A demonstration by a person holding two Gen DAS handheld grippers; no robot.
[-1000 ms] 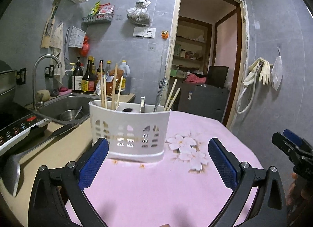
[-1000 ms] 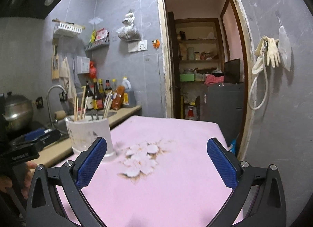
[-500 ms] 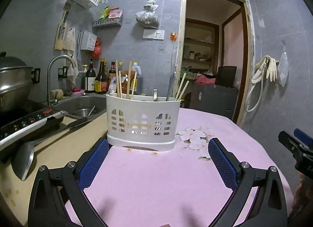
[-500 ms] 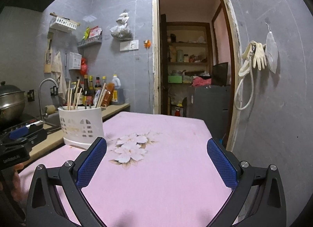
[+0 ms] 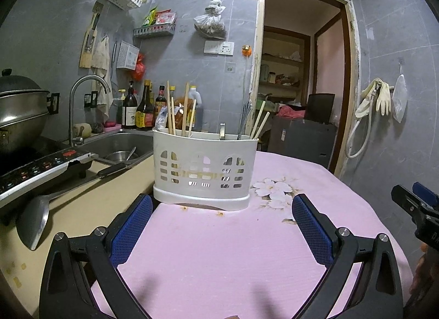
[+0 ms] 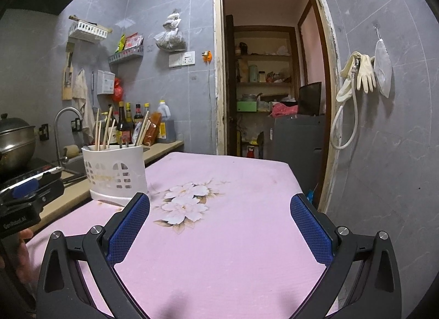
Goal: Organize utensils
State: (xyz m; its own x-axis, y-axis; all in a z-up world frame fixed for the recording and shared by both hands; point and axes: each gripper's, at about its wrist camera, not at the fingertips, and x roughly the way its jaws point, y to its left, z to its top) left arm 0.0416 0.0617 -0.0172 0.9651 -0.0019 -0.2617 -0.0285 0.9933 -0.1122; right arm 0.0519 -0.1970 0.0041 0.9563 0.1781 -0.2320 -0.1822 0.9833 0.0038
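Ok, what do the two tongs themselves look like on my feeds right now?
Both match: the left tongs and right tongs have black angular frames with triangular cutouts and silver screws, and blue mesh-textured pads. White lettering marks the left body in the right view. No cables or sleeves show.

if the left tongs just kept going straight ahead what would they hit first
Most likely the white utensil holder. It stands centred between the open left tongs, on the pink tablecloth, with nothing visible in between. Depth is hard to judge through the fisheye.
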